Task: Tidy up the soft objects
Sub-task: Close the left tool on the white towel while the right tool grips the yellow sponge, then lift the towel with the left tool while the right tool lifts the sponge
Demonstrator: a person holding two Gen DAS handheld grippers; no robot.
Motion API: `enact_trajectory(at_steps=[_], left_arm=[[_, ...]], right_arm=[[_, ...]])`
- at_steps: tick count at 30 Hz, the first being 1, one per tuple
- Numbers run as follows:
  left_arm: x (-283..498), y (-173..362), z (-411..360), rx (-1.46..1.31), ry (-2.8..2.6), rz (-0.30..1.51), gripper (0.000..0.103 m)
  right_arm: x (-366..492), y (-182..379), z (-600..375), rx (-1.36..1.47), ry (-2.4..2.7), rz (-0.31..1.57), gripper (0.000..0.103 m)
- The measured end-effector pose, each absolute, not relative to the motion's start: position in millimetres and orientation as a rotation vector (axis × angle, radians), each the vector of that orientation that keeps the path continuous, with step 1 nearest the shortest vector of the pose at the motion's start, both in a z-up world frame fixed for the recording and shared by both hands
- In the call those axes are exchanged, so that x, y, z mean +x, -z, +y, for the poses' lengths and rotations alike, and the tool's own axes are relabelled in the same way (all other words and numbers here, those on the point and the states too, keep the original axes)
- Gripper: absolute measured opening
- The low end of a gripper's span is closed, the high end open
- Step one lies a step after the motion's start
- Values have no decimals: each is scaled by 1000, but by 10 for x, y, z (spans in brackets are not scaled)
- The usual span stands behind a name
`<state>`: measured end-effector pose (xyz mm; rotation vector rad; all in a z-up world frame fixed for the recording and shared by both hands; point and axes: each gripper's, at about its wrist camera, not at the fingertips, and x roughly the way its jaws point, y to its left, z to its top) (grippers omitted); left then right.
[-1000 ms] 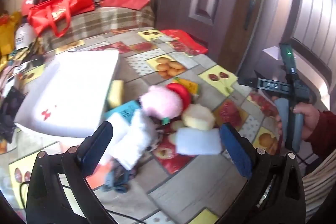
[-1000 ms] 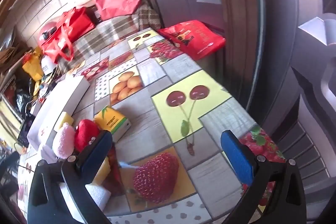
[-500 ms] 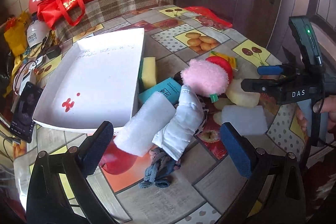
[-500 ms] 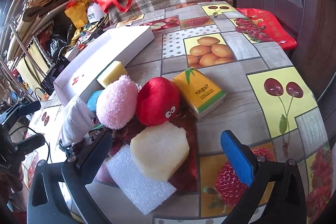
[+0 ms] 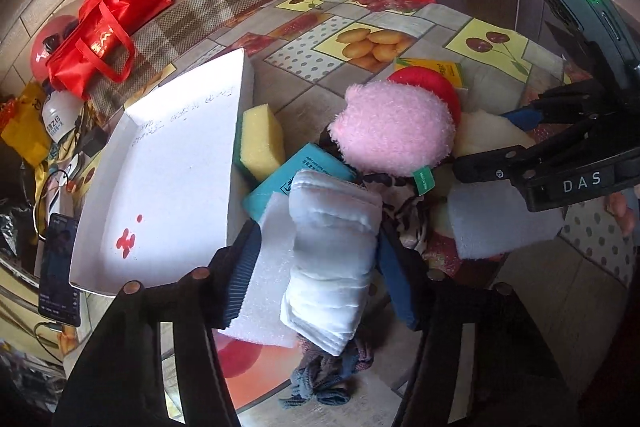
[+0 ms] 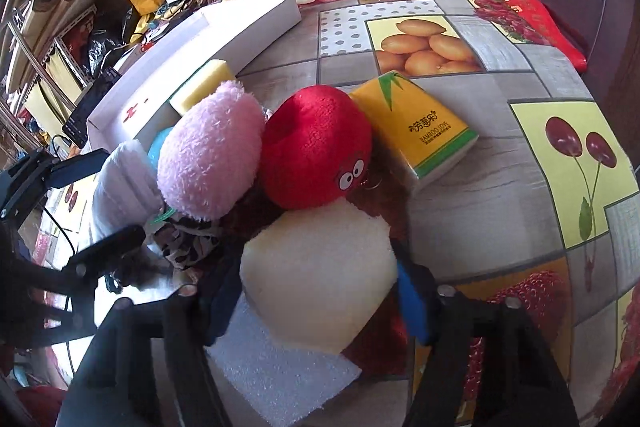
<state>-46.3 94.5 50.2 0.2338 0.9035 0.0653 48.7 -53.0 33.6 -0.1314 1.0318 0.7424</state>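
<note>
Between the closing pads of the left tool [image 5: 316, 263] lay a folded white quilted cloth [image 5: 332, 259] with a white foam sheet [image 5: 268, 291] tucked against its left side; the left pad pressed on the foam edge, while the right pad sat close to the cloth and I could not tell if it touched. The right tool [image 6: 316, 291] was closing too, its pads hugging both sides of a cream sponge block [image 6: 316, 275] that rested on a pale foam slab [image 6: 276, 363]. Both bundles sat just ahead of their tools on the fruit-print worktop [image 6: 500, 183], in one heap with a pink plush ball [image 6: 212, 155], a red plush toy [image 6: 316, 151] and a yellow sponge [image 5: 260, 139].

My judgement: the step in hand was the grasp itself, the first of many. Done well, each squeeze should stop once the soft piece gives slightly, pads centred, so it neither folds out nor drags its neighbours. The left tool would do better holding cloth and foam together or the cloth alone, not half of each. A straight lift should free both, and the open white box [image 5: 168, 163], just left of and beyond the left tool, looked the likely home.

Readable writing: "BAMBOO LOVE" on the yellow tissue pack [image 6: 424, 131], beyond the right tool, under Chinese characters; "DAS" on the right tool's body in the left view. The blue tissue pack [image 5: 304, 171] and the box floor carried writing too small to read.
</note>
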Motion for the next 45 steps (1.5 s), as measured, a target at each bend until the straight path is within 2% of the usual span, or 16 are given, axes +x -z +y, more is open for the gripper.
enact_trajectory(at_steps=[3, 4, 19, 30, 39, 45], left_arm=[[-479, -551, 1049, 159, -54, 893, 46], [-486, -562, 1064, 147, -47, 891, 36], [-581, -709, 1070, 71, -94, 851, 36], [-863, -1288, 1263, -57, -149, 692, 36], [-1330, -2089, 1751, -95, -353, 533, 36], [-1809, -3198, 2284, -26, -474, 295, 37]], right_arm=[[493, -400, -626, -104, -728, 1016, 65], [497, -427, -658, -98, -722, 1010, 64], [470, -845, -938, -14, -694, 908, 64], [435, -1507, -1072, 68, -717, 724, 64], [488, -2055, -883, 132, -855, 582, 64], [403, -2709, -775, 174, -902, 424, 64]])
